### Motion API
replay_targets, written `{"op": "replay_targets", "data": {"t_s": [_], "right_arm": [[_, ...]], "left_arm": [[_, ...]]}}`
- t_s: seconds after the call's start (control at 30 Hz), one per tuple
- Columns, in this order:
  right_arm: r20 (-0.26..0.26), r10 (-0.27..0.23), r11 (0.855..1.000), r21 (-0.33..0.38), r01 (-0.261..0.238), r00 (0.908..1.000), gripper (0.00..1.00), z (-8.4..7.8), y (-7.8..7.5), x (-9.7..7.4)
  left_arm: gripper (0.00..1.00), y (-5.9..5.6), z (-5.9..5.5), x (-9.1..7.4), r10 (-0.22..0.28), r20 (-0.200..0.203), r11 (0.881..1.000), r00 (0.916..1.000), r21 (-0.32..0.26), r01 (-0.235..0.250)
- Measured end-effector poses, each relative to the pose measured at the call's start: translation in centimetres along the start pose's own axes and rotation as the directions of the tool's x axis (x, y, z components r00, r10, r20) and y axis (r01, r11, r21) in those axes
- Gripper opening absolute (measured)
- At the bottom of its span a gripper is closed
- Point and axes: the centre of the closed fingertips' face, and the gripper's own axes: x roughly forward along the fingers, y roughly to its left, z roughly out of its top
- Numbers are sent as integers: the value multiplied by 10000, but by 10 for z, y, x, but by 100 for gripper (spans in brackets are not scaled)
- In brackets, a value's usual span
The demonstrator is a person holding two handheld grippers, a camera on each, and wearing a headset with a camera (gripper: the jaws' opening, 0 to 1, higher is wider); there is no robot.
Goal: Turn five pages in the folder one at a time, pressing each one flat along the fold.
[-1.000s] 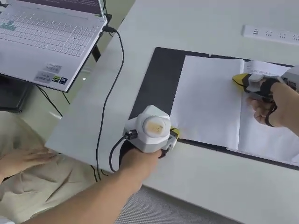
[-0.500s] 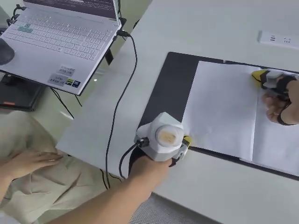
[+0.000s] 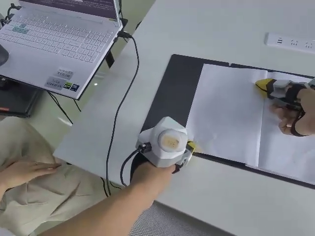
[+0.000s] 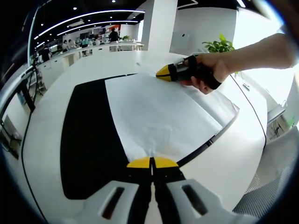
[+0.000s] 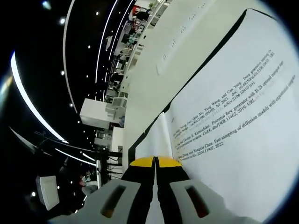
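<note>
A black folder (image 3: pixel 172 93) lies open on the white table. Its turned blank page (image 3: pixel 224 113) lies flat on the left side. In the right gripper view a printed page (image 5: pixel 233 112) lies to the right of the fold. My left gripper (image 3: pixel 191 146) is shut, with its yellow tips (image 4: pixel 152 162) resting on the near corner of the blank page (image 4: pixel 159 112). My right gripper (image 3: pixel 263 86) is shut too, its tips (image 5: pixel 155 161) down on the paper at the far end of the fold (image 3: pixel 259 128). It also appears across the page in the left gripper view (image 4: pixel 163 72).
A laptop (image 3: pixel 59 34) stands at the far left, and its cable (image 3: pixel 123 98) runs down past the folder's left edge. A white power strip (image 3: pixel 290 42) lies behind the folder. A person's hand (image 3: pixel 24 169) rests on a lap at the lower left.
The head camera has shifted. My right gripper has made small moves at the far end of the fold. The left gripper has stayed on the page's corner.
</note>
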Motion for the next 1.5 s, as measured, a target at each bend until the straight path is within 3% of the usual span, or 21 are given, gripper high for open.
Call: {"op": "replay_targets", "data": {"t_s": [0.1,0.13,0.2,0.4,0.43,0.5,0.77,0.8,0.87,1.07,1.37,1.5], "right_arm": [[-103,101,9999,89,-100,9999,0,-5,-1,-11],[-661,174,9998,-53,-178,9977,0,-15,-1,-15],[-1219,110,9983,-555,-178,9925,0,-31,-2,-21],[-1343,377,9988,-248,-414,9902,0,-48,1,-36],[-1854,362,9980,-440,-451,9820,0,-60,0,-40],[-2312,314,9958,-769,-504,9724,0,-73,-1,-46],[-2552,405,9964,-614,-580,9660,0,-94,-6,-61],[-2810,355,9961,-677,-567,9591,0,-102,-6,-65],[-3002,280,9952,-809,-547,9535,0,-111,-7,-71],[-3046,280,9959,-733,-527,9521,0,-123,-8,-82],[-3578,338,9961,-639,-606,9332,0,-157,-6,-106],[-3595,415,9969,-478,-628,9322,0,-167,-7,-113]], "left_arm": [[0,0,0,0,17,2,10000,10000,-36,-17],[0,0,0,0,25,3,10000,10000,-84,-25],[0,0,0,0,25,-20,10000,10000,-25,-25],[0,0,0,0,44,-81,10000,10000,83,-44],[0,0,0,0,52,-84,10000,10000,85,-52],[0,0,0,1,66,-96,9999,9999,92,-65],[0,0,0,0,28,-167,9997,9999,255,-23],[0,0,0,0,21,-176,9995,9998,300,-16],[0,0,0,0,30,-190,9995,9998,322,-24],[0,-1,0,0,61,-261,9988,9996,479,-48],[0,-2,0,-1,83,-322,9984,9994,553,-66],[0,-2,0,-2,104,-356,9983,9993,572,-83]]}}
